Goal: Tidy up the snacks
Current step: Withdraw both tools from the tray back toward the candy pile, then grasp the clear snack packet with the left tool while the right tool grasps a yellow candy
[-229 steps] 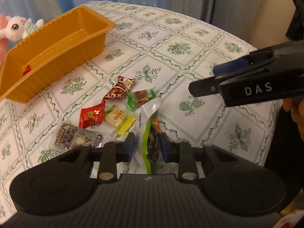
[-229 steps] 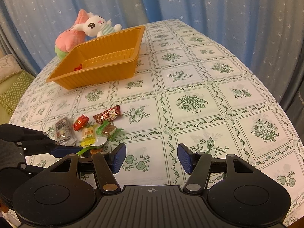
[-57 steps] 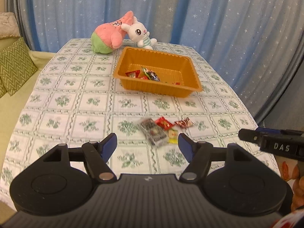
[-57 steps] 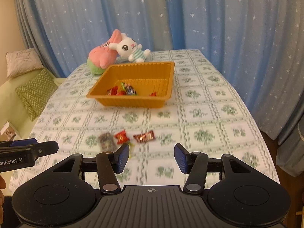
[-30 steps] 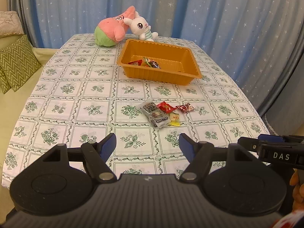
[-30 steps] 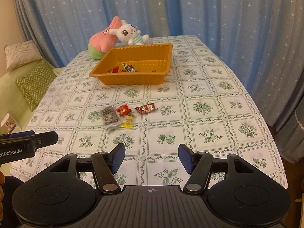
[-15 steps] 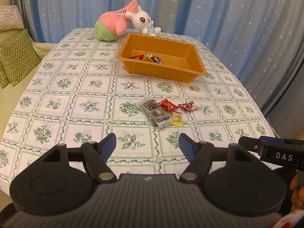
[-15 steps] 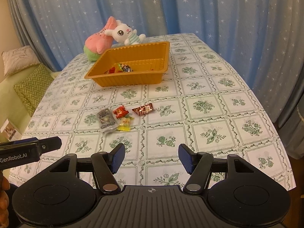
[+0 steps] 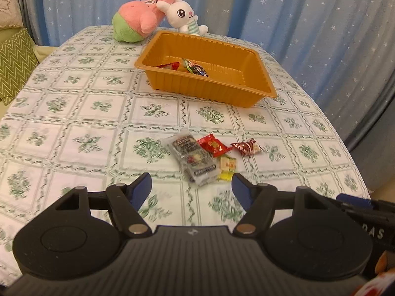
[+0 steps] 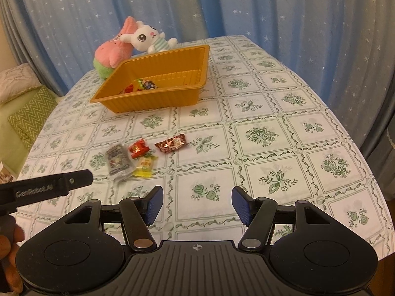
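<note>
An orange tray stands at the far side of the table with several wrapped snacks in it. On the cloth lie a grey packet, a red candy, a yellow candy and a dark red candy. My left gripper is open and empty, just short of the grey packet. My right gripper is open and empty, to the right of the loose snacks.
A pink plush and a white rabbit plush lie behind the tray. Blue starred curtains hang behind the table. A green cushion is off the table's left edge.
Both grippers have moved forward and lower toward the loose snacks, which now look larger. Earlier, the left gripper carried a green-edged packet; it is now empty and the tray holds more snacks.
</note>
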